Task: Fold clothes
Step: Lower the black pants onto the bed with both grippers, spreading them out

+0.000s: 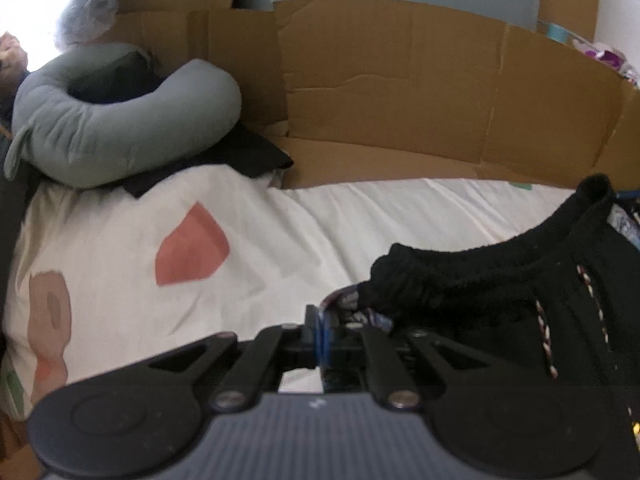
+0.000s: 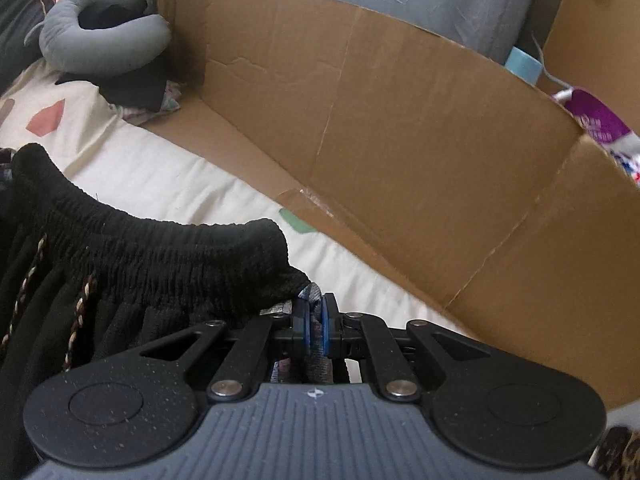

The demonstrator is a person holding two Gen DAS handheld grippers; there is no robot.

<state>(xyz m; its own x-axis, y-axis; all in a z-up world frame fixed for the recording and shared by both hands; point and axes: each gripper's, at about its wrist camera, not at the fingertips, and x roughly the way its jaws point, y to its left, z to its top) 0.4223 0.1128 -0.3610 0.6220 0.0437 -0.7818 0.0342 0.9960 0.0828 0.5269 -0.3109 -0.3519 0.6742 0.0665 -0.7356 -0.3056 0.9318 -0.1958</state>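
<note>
step: lift waistband | left gripper (image 1: 322, 334) and right gripper (image 2: 316, 320): jaws clenched on black elastic-waisted garment (image 2: 120, 264), raised over white bed sheet (image 1: 280, 240) | advice: keep corners level, taut

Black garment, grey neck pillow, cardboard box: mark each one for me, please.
black garment (image 2: 160, 256), right wrist view, on its gathered elastic waistband.
grey neck pillow (image 1: 132, 128), left wrist view, on the front of its curved tube.
cardboard box (image 2: 400, 128), right wrist view, on its long side wall.
</note>
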